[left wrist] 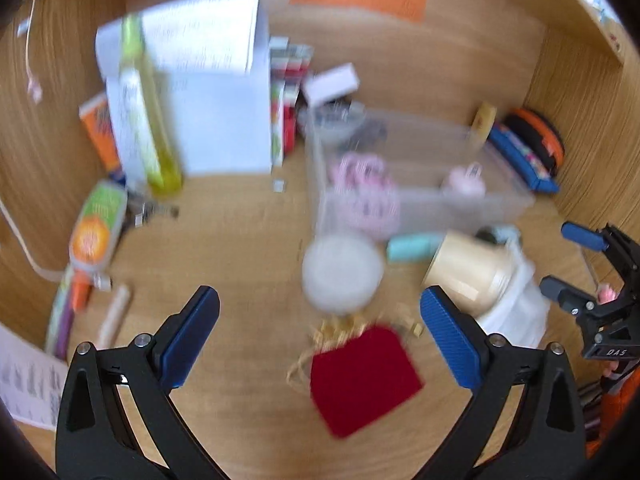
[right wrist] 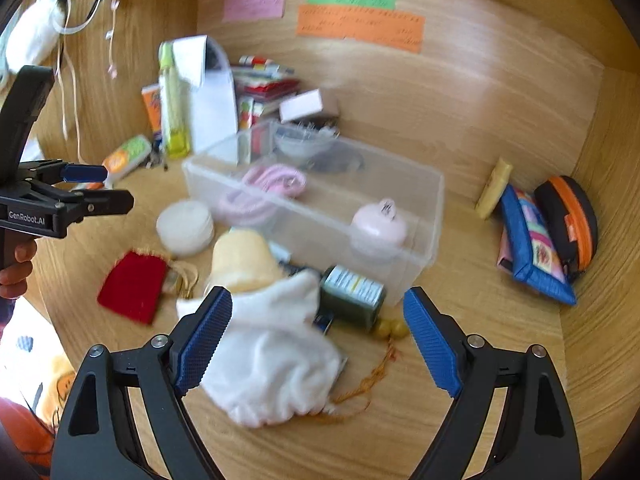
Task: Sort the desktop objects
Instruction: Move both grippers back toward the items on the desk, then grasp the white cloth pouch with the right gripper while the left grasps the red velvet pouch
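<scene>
My left gripper (left wrist: pixel 316 300) hangs open over the wooden desk, with nothing between its pads. Just below it lies a red pouch (left wrist: pixel 364 376) with straw ties, and a white round pad stack (left wrist: pixel 342 272) sits ahead. My right gripper (right wrist: pixel 316 300) is open above a white cloth pouch (right wrist: pixel 272 360), its left pad close to the cloth. Behind the cloth lie a cream jar (right wrist: pixel 244 256) and a dark green bottle (right wrist: pixel 352 292). A clear plastic box (right wrist: pixel 420 200) holds a pink cable (right wrist: pixel 272 184) and a pink round item (right wrist: pixel 378 228).
A yellow-green bottle (left wrist: pixel 148 120), white papers and small boxes crowd the back left corner. An orange-green tube (left wrist: pixel 96 228) lies at the left. A blue pouch (right wrist: pixel 532 248) and a black-orange case (right wrist: pixel 568 224) lean on the right wall. Wooden walls close in on three sides.
</scene>
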Available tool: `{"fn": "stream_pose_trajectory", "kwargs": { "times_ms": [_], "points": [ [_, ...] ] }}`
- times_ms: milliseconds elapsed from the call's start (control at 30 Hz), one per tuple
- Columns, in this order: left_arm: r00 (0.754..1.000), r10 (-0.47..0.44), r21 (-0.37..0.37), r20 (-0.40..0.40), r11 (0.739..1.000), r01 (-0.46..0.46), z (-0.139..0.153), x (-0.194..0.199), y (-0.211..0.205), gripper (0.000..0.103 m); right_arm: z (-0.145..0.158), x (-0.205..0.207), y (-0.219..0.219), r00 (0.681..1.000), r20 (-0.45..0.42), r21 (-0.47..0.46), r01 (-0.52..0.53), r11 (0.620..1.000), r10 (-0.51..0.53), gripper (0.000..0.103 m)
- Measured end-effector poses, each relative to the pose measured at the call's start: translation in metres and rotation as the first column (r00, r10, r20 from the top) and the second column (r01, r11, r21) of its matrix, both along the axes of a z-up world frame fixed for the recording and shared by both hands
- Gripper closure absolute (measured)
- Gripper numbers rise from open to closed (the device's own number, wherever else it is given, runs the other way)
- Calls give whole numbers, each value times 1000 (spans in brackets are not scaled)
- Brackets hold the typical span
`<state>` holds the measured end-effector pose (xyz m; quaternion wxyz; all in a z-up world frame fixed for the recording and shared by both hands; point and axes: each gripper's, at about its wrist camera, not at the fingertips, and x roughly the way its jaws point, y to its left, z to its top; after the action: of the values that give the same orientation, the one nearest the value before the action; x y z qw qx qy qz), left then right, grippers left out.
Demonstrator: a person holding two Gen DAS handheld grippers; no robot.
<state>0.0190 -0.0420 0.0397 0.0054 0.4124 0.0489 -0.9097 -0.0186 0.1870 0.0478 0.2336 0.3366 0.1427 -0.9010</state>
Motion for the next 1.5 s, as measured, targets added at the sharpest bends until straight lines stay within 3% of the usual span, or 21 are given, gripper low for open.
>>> {"fn": "stream_pose_trajectory", "kwargs": {
  "times_ms": [267,500,700,933,1200,1300,1367,1500],
  "points": [
    [995,-12,8,102,1000,11,-34,14,13,1,-32,4,-20,992,108,24,-70,997,67,17],
    [990,-8,-33,144,999,13,-53,7,23,1,-43,3,-27,988,129,65,-96,993,87,14],
    [988,-26,4,151,1000,26,-58,3,28,1,-47,1,-33,985,131,100,-130,986,117,5],
    [988,-41,-62,148,997,50,-63,1,37,1,-54,-11,-36,985,147,131,-114,985,94,5],
    [993,-21,-79,118,996,30,-63,6,27,1,-59,-12,-39,984,136,155,-132,979,112,3],
    [995,-15,-81,102,996,23,-61,9,21,12,-61,-6,-39,986,111,175,-144,974,126,14],
    [996,-15,-81,92,996,22,-59,11,19,26,-59,-2,-38,985,102,166,-152,974,137,24],
    [997,-9,-91,78,996,16,-58,12,17,31,-53,-1,-31,981,128,102,-162,981,149,30]
  ]
}}
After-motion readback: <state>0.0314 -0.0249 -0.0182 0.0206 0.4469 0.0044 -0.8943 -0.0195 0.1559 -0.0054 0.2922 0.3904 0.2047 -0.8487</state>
